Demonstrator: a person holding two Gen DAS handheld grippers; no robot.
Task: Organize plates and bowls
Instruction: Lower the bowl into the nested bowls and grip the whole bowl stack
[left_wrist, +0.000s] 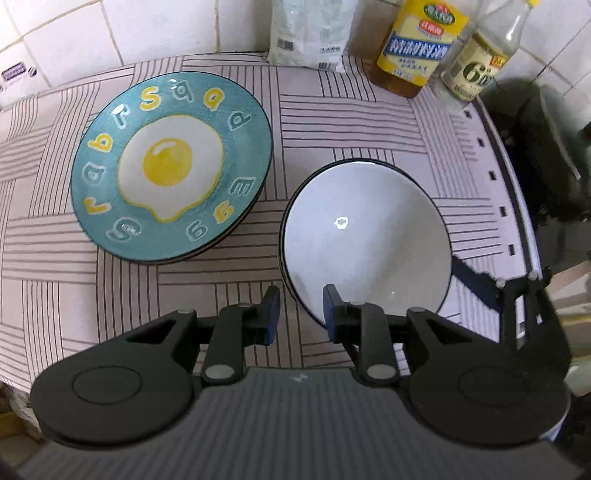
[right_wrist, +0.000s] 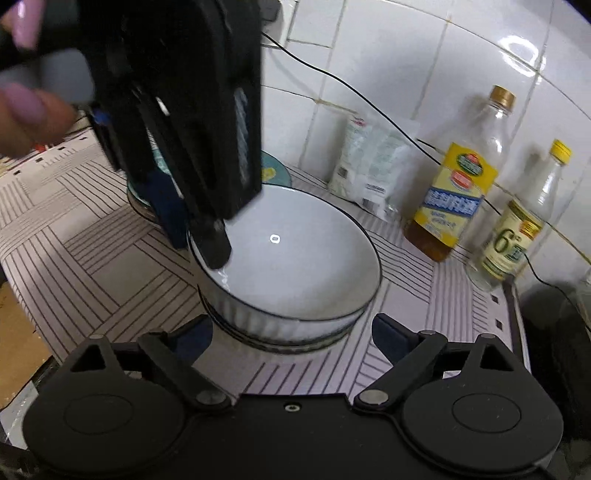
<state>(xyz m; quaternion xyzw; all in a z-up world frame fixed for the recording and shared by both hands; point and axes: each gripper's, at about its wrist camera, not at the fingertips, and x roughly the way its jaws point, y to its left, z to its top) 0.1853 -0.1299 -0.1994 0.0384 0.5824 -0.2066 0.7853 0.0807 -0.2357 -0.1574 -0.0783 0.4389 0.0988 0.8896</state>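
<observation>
A teal plate (left_wrist: 171, 166) with a fried-egg picture tops a small stack on the striped counter. To its right white bowls (left_wrist: 365, 236) with dark rims sit nested; they also show in the right wrist view (right_wrist: 295, 266). My left gripper (left_wrist: 301, 308) is open, its jaws astride the top bowl's near rim, one finger inside the bowl and one outside. In the right wrist view the left gripper (right_wrist: 197, 232) reaches down over the bowl's left rim. My right gripper (right_wrist: 291, 338) is open and empty, just in front of the bowl stack. The teal plate (right_wrist: 275, 171) is mostly hidden there.
An oil bottle (left_wrist: 415, 44), a vinegar bottle (left_wrist: 480, 62) and a white packet (left_wrist: 310, 33) stand against the tiled wall at the back. A black cable (right_wrist: 369, 107) runs along the wall. The counter's edge (left_wrist: 517, 206) is close on the right, with a dark object beyond.
</observation>
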